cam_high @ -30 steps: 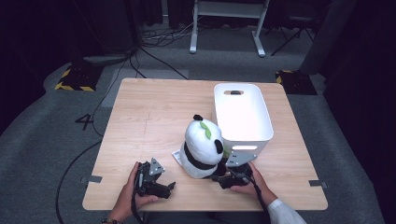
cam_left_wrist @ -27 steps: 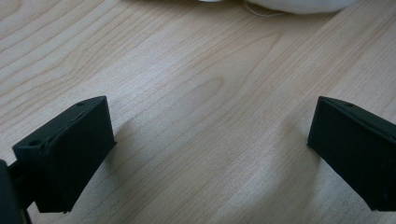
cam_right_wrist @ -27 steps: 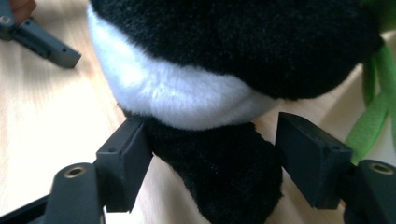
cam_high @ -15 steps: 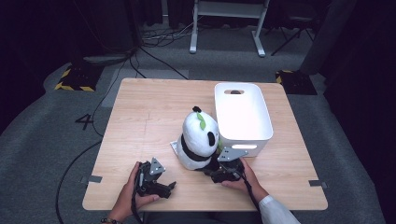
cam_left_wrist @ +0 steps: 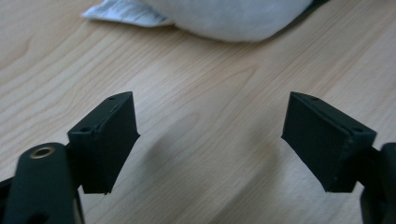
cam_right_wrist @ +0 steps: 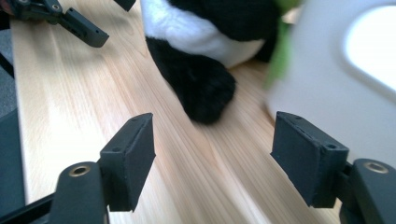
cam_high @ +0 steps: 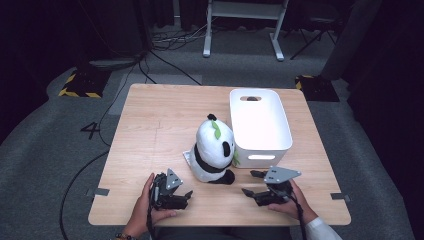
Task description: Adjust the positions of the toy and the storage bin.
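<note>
1. Now the panda plush (cam_high: 214,150) sits upright on the wooden table (cam_high: 150,125), near its middle and toward the near side, just left of the white bin (cam_high: 260,125) and right up against that bin's near left corner. A second ago the right gripper was pressed in at the panda's near right side; half a second ago the toy stood further left with that gripper at its base.
2. And the right gripper (cam_high: 256,184) has backed away to the near right, jaws spread wide and holding nothing. In its own view the black paw (cam_right_wrist: 205,91) lies ahead of the open jaws, clear of both.
3. The left gripper (cam_high: 185,196) sits at the near left where it was a second ago, jaws also wide and empty; the panda's white underside (cam_left_wrist: 233,21) lies beyond them.
4. My read: the plush has been let go beside the bin rather than in it, so a fresh grasp looks due if the bin is the goal.
5. Hard to make out: the panda faces away from the high camera, so its face is hidden. Both gripper views cut the toy off at the top, and the green leaf (cam_right_wrist: 280,60) is a blur. The pale tag (cam_left_wrist: 126,14) is unreadable.
</note>
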The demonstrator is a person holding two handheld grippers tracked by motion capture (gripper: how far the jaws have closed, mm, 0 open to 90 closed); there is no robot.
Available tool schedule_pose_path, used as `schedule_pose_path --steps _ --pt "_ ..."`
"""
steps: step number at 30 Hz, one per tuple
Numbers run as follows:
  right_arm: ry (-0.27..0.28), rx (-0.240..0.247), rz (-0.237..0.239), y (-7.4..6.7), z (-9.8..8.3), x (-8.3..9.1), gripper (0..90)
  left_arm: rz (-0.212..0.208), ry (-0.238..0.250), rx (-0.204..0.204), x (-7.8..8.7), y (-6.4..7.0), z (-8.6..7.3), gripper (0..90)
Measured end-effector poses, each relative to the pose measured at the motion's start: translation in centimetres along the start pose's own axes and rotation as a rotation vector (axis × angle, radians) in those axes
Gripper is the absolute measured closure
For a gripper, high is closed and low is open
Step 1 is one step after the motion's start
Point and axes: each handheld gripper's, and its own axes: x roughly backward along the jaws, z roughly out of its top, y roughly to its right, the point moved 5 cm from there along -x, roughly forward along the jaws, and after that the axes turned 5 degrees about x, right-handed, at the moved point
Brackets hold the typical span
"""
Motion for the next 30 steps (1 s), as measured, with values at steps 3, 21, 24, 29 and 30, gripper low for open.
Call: schedule_pose_path --steps 3,21,24,29,30 --pt "-0.023 0.010 -0.042 1.1 -0.7 3.0 27.8 0.001 0.012 -0.001 0.2 0.4 0.7 15.9" --pt "0.135 0.058 -0.139 3.8 3.0 10.6 26.8 -0.010 0.170 -0.030 1.1 2.4 5.9 15.7" --pt "0.136 0.062 -0.154 4.1 3.5 11.0 26.4 -0.008 0.184 -0.042 0.8 2.5 6.5 15.8" --pt "0.161 0.084 -0.161 4.8 4.8 11.8 25.2 0.028 0.219 -0.018 0.9 1.9 7.6 15.7" --pt "0.158 0.092 -0.157 4.9 5.0 11.8 24.6 0.028 0.220 -0.017 1.0 1.8 7.9 15.7"
